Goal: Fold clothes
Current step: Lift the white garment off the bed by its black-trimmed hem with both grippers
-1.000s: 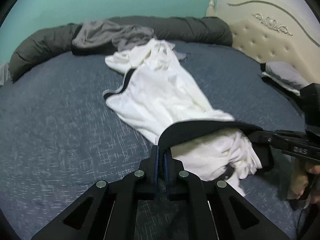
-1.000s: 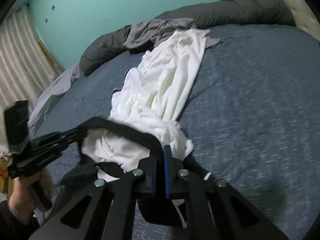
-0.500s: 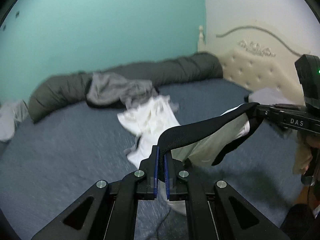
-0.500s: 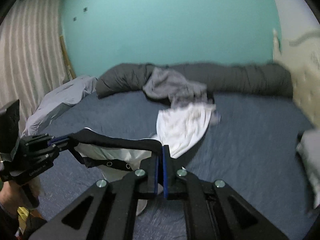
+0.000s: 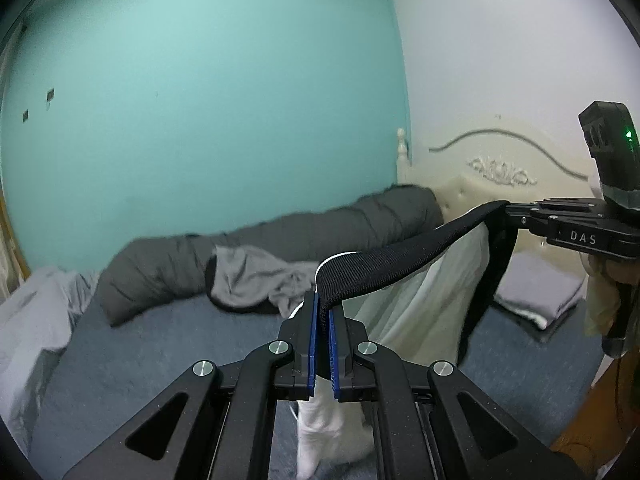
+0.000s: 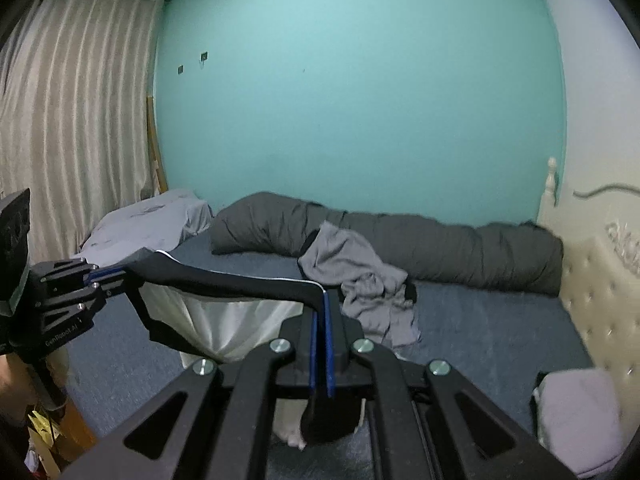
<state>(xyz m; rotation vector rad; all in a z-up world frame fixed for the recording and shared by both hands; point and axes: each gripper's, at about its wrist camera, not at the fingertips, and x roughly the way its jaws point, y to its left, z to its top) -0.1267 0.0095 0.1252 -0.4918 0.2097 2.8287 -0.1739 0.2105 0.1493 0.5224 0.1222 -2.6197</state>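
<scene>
Waistband point(image 5: 400, 258) stretched between my left gripper point(image 5: 322, 340) and right gripper point(image 6: 321, 344), both clamped on it (so the white garment point(image 5: 420, 312) hangs straight for folding).

Dim, even indoor light; heavy fisheye bending and black vignette at edges (bedding point(image 5: 280, 236) motion-blurred), glare none

Both claws are now raised high above the bed point(image 6: 500, 328). The white garment point(image 5: 416, 304), a second ago spread across it, hangs from its black waistband point(image 5: 400, 260), stretched between left claw point(image 5: 323, 308) and right claw point(image 6: 320, 308).
</scene>
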